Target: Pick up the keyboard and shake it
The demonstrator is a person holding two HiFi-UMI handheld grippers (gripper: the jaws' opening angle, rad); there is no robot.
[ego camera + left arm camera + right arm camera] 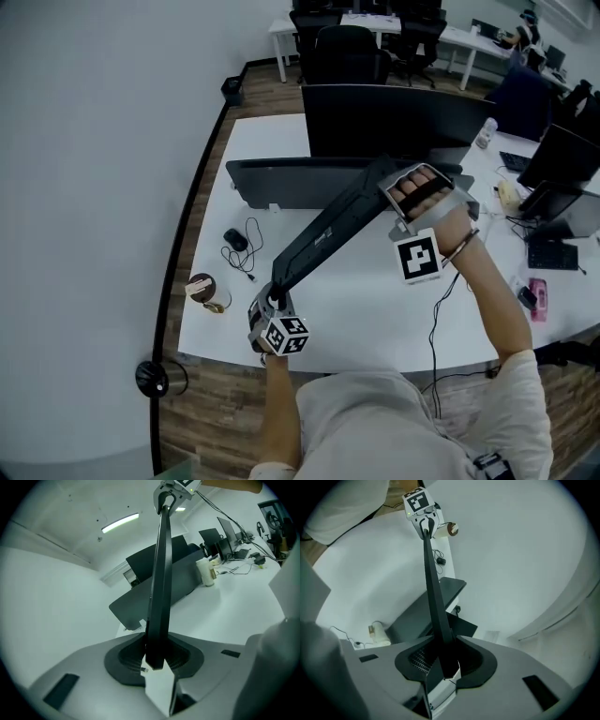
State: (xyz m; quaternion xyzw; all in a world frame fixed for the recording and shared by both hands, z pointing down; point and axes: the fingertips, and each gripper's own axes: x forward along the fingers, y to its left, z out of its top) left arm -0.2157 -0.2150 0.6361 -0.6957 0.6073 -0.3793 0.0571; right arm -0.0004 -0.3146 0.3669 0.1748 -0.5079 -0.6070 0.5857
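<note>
A long black keyboard hangs in the air above the white desk, tilted up toward the right. My left gripper is shut on its lower left end, my right gripper on its raised right end. In the left gripper view the keyboard runs edge-on from between the pads up to the other gripper at the top. The right gripper view shows the same keyboard clamped edge-on between the pads, with the far gripper's marker cube at its other end.
A black monitor and a dark flat panel stand behind the keyboard. A black mouse with a cable and a tape roll lie at the desk's left. More desks, screens and chairs stand to the right and behind.
</note>
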